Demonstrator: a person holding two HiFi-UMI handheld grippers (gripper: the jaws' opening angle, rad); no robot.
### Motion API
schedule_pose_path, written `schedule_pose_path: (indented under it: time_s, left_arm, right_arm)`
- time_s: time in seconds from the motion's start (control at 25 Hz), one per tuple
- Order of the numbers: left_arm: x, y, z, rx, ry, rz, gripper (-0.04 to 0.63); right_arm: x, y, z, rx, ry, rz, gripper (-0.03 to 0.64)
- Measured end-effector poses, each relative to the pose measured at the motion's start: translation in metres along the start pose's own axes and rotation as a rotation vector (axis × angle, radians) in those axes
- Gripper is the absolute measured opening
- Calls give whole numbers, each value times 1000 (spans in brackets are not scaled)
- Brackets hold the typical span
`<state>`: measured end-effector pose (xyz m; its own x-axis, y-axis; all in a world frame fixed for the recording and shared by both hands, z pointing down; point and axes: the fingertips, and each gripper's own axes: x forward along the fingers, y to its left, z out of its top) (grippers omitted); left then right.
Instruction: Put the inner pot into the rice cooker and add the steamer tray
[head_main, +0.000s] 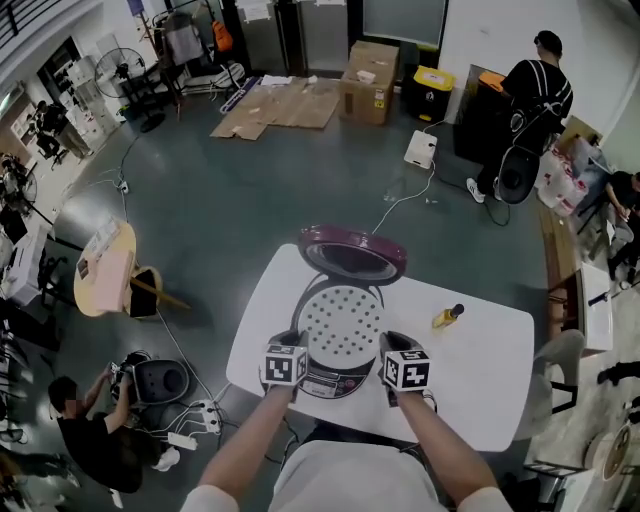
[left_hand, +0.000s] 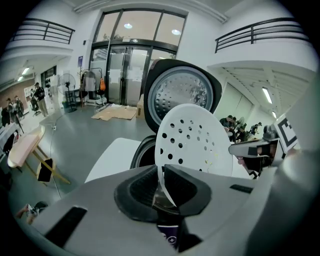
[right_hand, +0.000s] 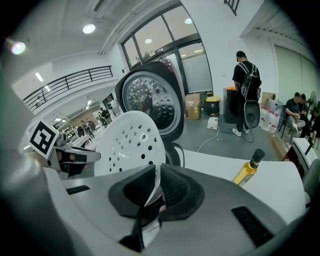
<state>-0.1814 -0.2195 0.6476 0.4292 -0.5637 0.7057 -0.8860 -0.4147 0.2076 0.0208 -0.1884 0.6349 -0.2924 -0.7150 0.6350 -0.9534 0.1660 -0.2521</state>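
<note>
A white perforated steamer tray (head_main: 341, 323) hangs over the open rice cooker (head_main: 340, 383) on the white table (head_main: 480, 370). My left gripper (head_main: 287, 352) is shut on the tray's left rim, and my right gripper (head_main: 397, 352) is shut on its right rim. In the left gripper view the steamer tray (left_hand: 192, 141) rises from between the black pads (left_hand: 141, 189), in front of the cooker's raised lid (left_hand: 181, 97). The right gripper view shows the steamer tray (right_hand: 130, 141) pinched between the pads (right_hand: 175, 189), with the lid (right_hand: 147, 102) behind. The inner pot is hidden under the tray.
A small yellow oil bottle (head_main: 447, 316) stands on the table right of the cooker. The cooker's purple lid (head_main: 352, 252) stands open at the back. A person (head_main: 525, 110) stands far right, another crouches at lower left (head_main: 75, 420). A wooden ironing board (head_main: 105, 268) stands left.
</note>
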Motion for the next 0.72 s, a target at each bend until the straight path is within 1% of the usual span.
schedule_pose_path:
  time_s: [0.2, 0.32, 0.44, 0.72]
  left_arm:
    - [17, 20, -5, 86, 60, -16, 69]
    - [25, 28, -12, 116, 117, -29, 72]
    - [38, 34, -19, 156, 178, -37, 77]
    - [56, 41, -21, 204, 303, -48, 86]
  right_arm:
    - [25, 6, -6, -25, 52, -9, 49]
    - [38, 7, -14, -40, 101, -16, 55]
    - [49, 4, -22, -42, 154, -42, 59]
    - [64, -5, -32, -56, 298, -81, 69]
